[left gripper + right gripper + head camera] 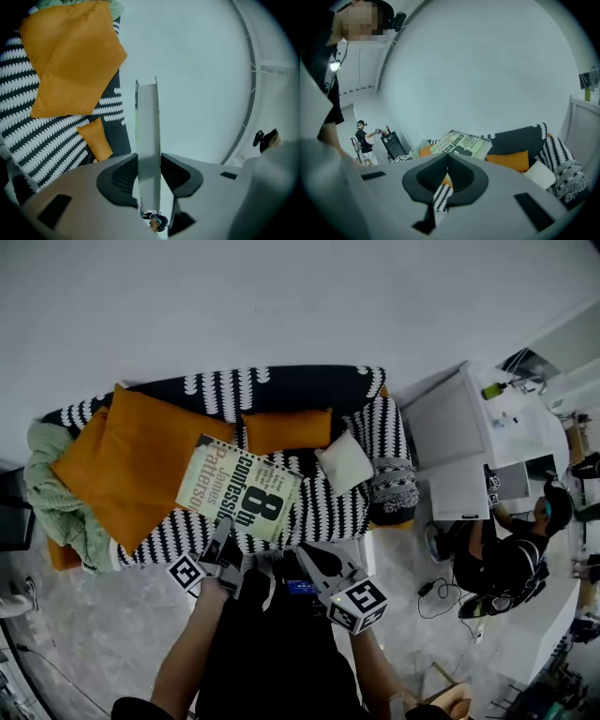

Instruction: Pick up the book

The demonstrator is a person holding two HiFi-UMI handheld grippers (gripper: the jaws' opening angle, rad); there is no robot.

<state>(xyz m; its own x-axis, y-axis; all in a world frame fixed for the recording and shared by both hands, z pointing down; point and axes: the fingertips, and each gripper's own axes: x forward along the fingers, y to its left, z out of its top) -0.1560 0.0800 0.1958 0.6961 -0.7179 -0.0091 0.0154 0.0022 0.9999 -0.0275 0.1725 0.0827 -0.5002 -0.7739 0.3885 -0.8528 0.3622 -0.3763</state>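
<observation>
Head view.
A: Where is the book (239, 487)?
B: Centre of the frame, held over the striped sofa (349, 493), its lower edge in the left gripper (223, 538).
A: Clamped?
B: Yes. The left gripper view shows it edge-on and upright, with both pads pressing its sides.
A: And the right gripper (317, 561)?
B: Lower centre, just right of the left one and clear of the book. Its jaws meet at the tips with nothing between them.

The book (239, 488) – a pale green paperback with a large black 8 and bold black lettering on its cover – hangs tilted, cover up, above the striped sofa (328, 512), its near edge pinched between the left gripper (223, 538) jaws
</observation>
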